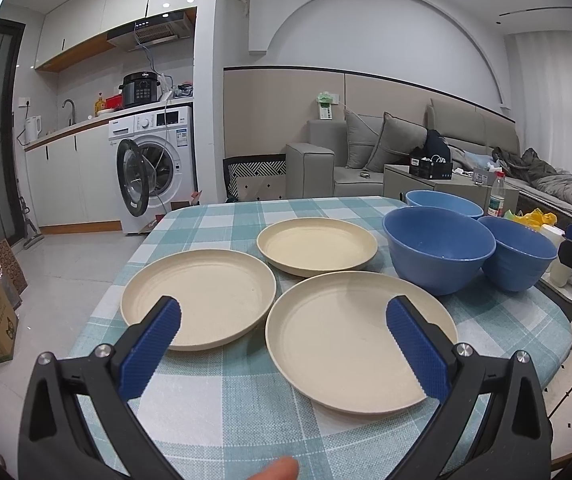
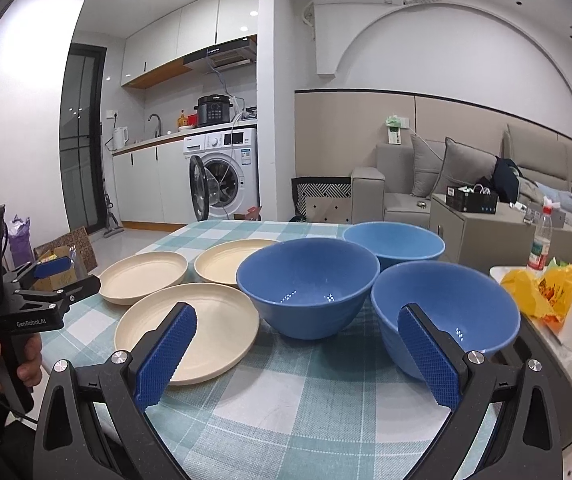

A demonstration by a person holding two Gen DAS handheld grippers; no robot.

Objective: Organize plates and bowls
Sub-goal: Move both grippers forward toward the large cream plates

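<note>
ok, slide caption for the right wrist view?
Open right gripper above checked tablecloth, facing three blue bowls and three cream plates.

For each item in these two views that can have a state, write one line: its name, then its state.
Left gripper: jaws open, empty.
Right gripper: jaws open, empty.
Three cream plates: upright, empty, unstacked.
Three blue bowls: upright, empty, not nested.
Washing machine: door open.
Plastic bottle: upright, capped.
</note>
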